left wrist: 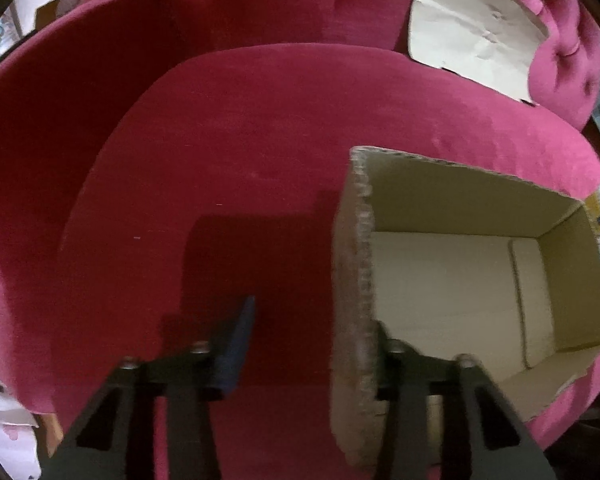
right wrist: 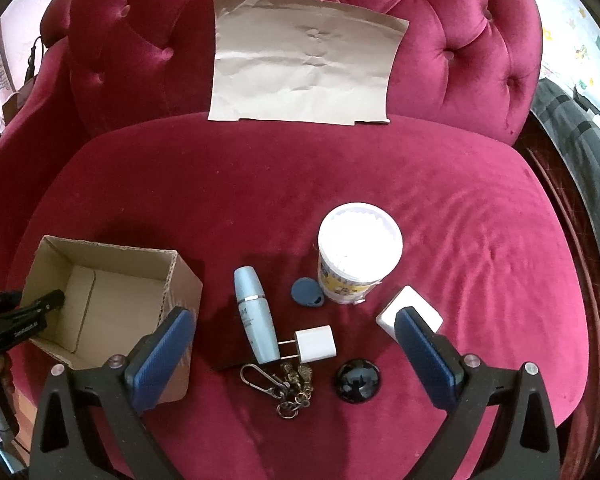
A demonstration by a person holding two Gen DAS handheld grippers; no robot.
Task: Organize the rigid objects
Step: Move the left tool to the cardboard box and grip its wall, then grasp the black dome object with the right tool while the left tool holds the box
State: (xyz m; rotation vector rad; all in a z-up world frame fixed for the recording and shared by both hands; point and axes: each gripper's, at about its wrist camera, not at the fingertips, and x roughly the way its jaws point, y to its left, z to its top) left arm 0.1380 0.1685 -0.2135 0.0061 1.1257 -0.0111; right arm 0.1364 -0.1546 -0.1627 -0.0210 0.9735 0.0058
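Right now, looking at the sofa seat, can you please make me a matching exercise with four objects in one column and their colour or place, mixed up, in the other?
Objects:
1. cardboard box
2. bottle
3. dome-shaped object
4. round tub

Descriptions:
A. glossy black
B. light blue, lying on its side
C. open and empty, at the left of the seat
D. white lid, standing upright

Pairs: 1-C, 2-B, 3-A, 4-D

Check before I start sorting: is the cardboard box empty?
Empty: the cardboard box shows only its bare floor; both views agree.
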